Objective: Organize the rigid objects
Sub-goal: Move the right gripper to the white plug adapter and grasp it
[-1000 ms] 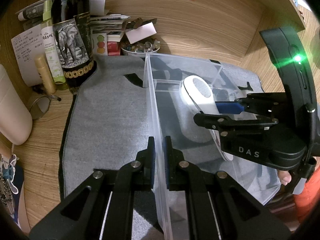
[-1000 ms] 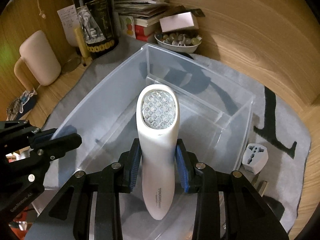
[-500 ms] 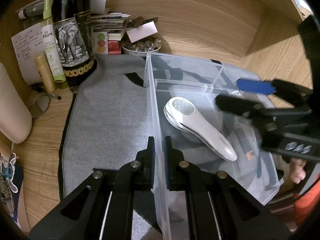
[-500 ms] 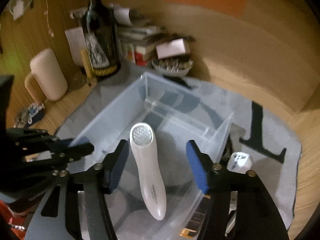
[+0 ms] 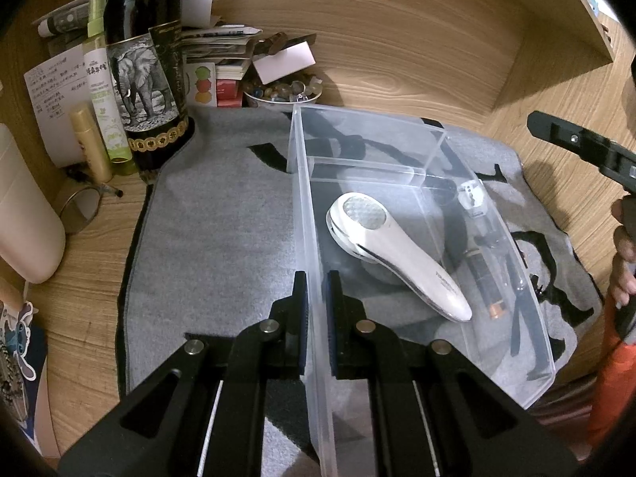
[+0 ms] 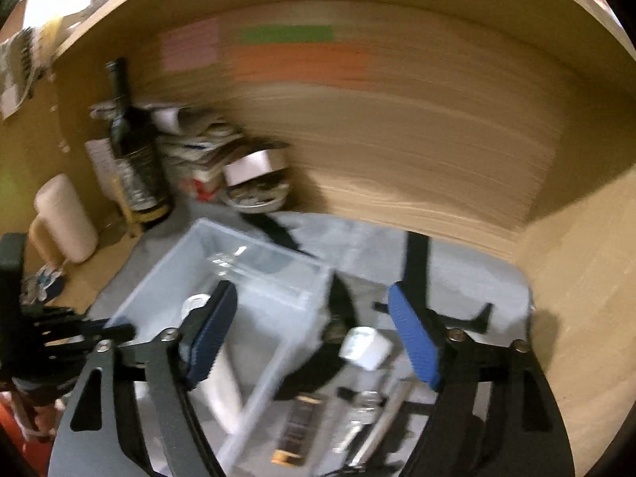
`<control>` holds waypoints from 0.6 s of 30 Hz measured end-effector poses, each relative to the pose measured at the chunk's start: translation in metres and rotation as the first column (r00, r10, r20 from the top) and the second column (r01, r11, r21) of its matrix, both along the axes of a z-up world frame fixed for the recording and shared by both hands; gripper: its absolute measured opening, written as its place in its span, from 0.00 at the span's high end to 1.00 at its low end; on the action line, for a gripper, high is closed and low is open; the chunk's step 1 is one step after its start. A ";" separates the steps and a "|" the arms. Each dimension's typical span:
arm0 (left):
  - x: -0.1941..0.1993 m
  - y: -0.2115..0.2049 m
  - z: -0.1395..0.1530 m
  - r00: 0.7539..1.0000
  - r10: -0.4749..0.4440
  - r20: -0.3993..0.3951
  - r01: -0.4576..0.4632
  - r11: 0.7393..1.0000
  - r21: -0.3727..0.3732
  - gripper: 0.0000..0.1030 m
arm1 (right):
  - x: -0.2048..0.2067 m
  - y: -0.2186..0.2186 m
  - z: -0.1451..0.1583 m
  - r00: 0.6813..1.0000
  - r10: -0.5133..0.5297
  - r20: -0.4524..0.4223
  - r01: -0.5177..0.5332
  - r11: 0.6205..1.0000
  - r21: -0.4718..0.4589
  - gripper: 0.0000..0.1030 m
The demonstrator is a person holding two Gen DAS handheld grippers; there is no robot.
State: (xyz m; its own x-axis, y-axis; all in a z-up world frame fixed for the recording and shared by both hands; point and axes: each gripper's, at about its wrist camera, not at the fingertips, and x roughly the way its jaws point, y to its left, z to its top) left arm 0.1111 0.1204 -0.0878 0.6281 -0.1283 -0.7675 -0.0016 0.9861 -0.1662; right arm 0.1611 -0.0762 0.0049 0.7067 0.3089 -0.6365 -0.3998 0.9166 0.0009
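Pinching the near left wall of the clear plastic bin (image 5: 306, 214), the left gripper (image 5: 316, 298) has its two fingers drawn narrow with one pad on each side of the thin wall. Inside the bin, in its larger near compartment, lies the white handheld device (image 5: 393, 254), face up with its gridded round head toward the far divider and its tapered handle pointing to the near right; nothing grips it. The bin stands on a grey mat (image 5: 222, 222) spread over the wooden desk (image 5: 79, 298). Beyond the bin's right wall, seen through the plastic, a white travel adapter (image 5: 471, 194) and a dark battery (image 5: 483, 282) with a copper end rest on the mat. The right gripper (image 6: 314, 342) hangs above the right side of the bin with its blue-padded fingers (image 6: 413, 342) spread wide and holding nothing (that view is heavily blurred); below and between them the adapter (image 6: 365, 344) and several long items, too smeared to name, sit just outside the bin (image 6: 254, 278). At the far left corner of the mat stands a dark bottle (image 5: 147, 67) with an elephant label, and a bowl of small stones (image 5: 282, 91) sits behind the bin.
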 end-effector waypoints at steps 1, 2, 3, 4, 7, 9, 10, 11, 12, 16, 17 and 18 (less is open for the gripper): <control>0.000 0.000 0.000 1.000 0.000 0.000 0.000 1.000 0.000 0.93 | 0.004 -0.006 -0.002 1.000 -0.020 -0.002 0.020 1.000 0.001 0.22; 0.000 0.000 0.000 1.000 0.000 0.000 0.000 1.000 0.000 0.93 | 0.008 -0.013 -0.006 0.999 -0.041 -0.010 0.041 0.999 0.002 0.22; 0.000 0.000 0.000 1.000 0.001 0.000 -0.001 1.000 -0.001 0.93 | 0.011 -0.018 -0.010 0.998 -0.056 -0.022 0.056 0.998 0.003 0.22; 0.000 0.000 0.000 1.000 0.001 0.000 -0.001 1.000 -0.001 0.93 | 0.017 -0.024 -0.016 0.997 -0.071 -0.043 0.071 0.997 0.005 0.22; 0.000 0.000 0.000 1.000 0.000 0.000 0.000 1.000 0.001 0.93 | 0.028 -0.032 -0.033 0.990 -0.106 -0.093 0.107 0.994 0.003 0.22; -0.001 0.000 0.000 1.000 0.001 -0.002 -0.001 1.000 0.002 0.93 | 0.033 -0.036 -0.044 0.987 -0.111 -0.116 0.112 0.994 0.005 0.22; 0.000 0.000 0.000 1.000 0.001 -0.001 -0.001 1.000 0.001 0.93 | 0.037 -0.037 -0.051 0.985 -0.116 -0.131 0.116 0.993 -0.005 0.22; 0.000 0.000 0.000 1.000 0.001 -0.001 -0.001 1.000 0.002 0.93 | 0.039 -0.037 -0.056 0.983 -0.117 -0.143 0.116 0.993 -0.014 0.22; -0.001 0.000 0.000 1.000 0.000 -0.001 0.000 1.000 0.003 0.93 | 0.042 -0.038 -0.062 0.981 -0.115 -0.157 0.113 0.993 -0.021 0.22; 0.000 0.000 0.000 1.000 0.000 -0.001 0.000 1.000 0.001 0.93 | 0.050 -0.035 -0.088 0.971 -0.086 -0.225 0.077 0.996 -0.048 0.22; 0.000 0.000 0.000 1.000 0.001 -0.002 -0.001 1.000 0.000 0.93 | 0.051 -0.034 -0.092 0.968 -0.080 -0.237 0.070 0.996 -0.052 0.22; 0.000 0.000 0.000 1.000 0.001 -0.002 -0.001 1.000 0.000 0.93 | 0.053 -0.034 -0.097 0.965 -0.076 -0.251 0.064 0.996 -0.057 0.22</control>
State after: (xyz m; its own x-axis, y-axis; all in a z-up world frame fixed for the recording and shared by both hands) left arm 0.1107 0.1202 -0.0878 0.6268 -0.1277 -0.7686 -0.0027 0.9861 -0.1661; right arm 0.2143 -0.1099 -0.0925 0.5394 0.2293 -0.8102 -0.3272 0.9437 0.0492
